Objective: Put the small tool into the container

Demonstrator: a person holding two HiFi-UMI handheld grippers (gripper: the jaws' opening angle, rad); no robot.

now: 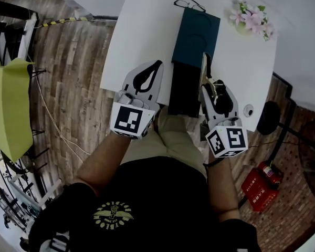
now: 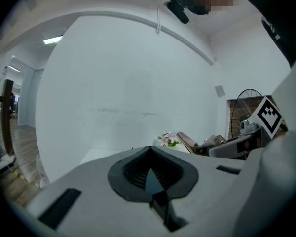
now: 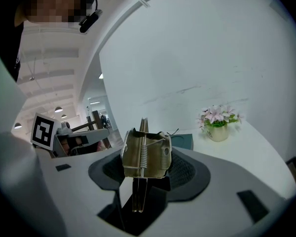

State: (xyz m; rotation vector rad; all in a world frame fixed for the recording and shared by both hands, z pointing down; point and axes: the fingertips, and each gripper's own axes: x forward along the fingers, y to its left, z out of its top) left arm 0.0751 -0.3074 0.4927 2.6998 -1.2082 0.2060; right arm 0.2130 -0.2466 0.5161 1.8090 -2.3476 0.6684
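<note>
R gripper: jaws clamped on the small tool, a brass-coloured metal piece w/ a coil spring, held upright w/ its thin end sticking up past the pads. In head view the tool sits just right of the black near part of the dark teal container, at the near edge of the white table. L gripper: jaws together, nothing btwn them, left of the container. Glasses at the far end, flowers far right.
</note>
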